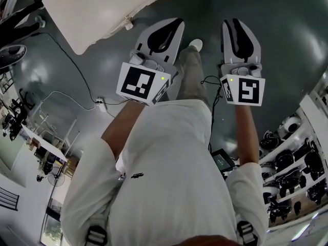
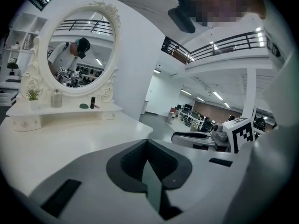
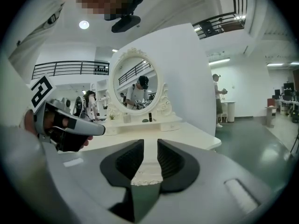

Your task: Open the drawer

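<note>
A white dressing table (image 2: 70, 134) with an oval mirror (image 2: 74, 50) stands ahead of both grippers. In the head view only its corner (image 1: 92, 14) shows, at the upper left. Under the mirror (image 3: 135, 85) runs a low shelf (image 3: 170, 124) with small knobs on its front. My left gripper (image 2: 147, 141) is shut with nothing in it, short of the table top. My right gripper (image 3: 150, 143) is open with a narrow gap between its pads; through the gap I see the table's carved front edge (image 3: 145, 176). In the head view, left gripper (image 1: 169, 29) and right gripper (image 1: 238, 29) are held side by side.
A small dark bottle (image 2: 92, 102), a jar and a potted plant (image 2: 32, 95) stand on the shelf. On the grey floor lie a cable and power strip (image 1: 101, 104). Racks of equipment (image 1: 292, 158) stand at the right. A person (image 3: 217, 97) stands far behind the table.
</note>
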Demonstrator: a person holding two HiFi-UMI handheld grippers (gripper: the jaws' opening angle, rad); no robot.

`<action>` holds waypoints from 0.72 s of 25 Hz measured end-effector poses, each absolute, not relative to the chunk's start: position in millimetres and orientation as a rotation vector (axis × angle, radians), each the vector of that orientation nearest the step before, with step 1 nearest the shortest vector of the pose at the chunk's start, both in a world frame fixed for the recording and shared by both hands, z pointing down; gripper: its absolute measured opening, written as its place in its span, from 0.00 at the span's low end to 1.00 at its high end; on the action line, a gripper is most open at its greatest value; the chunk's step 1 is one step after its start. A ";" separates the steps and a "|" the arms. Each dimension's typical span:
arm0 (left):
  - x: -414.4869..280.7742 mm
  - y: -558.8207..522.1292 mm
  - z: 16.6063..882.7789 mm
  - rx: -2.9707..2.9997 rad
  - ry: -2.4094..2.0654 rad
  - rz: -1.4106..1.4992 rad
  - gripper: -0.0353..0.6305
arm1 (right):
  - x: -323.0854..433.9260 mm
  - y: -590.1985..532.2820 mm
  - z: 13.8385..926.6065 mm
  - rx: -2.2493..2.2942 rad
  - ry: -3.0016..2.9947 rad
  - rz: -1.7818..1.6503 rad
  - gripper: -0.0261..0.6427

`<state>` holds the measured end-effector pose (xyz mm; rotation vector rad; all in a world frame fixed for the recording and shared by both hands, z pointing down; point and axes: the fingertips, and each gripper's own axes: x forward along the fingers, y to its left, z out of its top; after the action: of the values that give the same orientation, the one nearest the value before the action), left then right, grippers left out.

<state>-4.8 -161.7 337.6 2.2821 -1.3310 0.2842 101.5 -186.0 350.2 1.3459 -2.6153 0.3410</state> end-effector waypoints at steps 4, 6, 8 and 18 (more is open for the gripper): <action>-2.8 -170.0 353.0 2.258 -1.330 0.294 0.07 | 98.6 -205.1 364.9 1.337 -2.614 0.357 0.18; -2.2 -173.0 358.2 2.246 -1.332 0.293 0.07 | 97.4 -212.9 370.3 1.335 -2.612 0.367 0.19; -2.2 -176.2 363.5 2.233 -1.339 0.289 0.07 | 95.2 -220.0 376.3 1.327 -2.612 0.373 0.19; -7.2 -191.1 399.2 2.166 -1.380 0.300 0.07 | 87.2 -250.3 414.7 1.287 -2.596 0.400 0.20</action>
<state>-7.2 -191.1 399.2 2.1660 -1.3801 0.3004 87.2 -250.3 414.7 1.2874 -2.5961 0.4003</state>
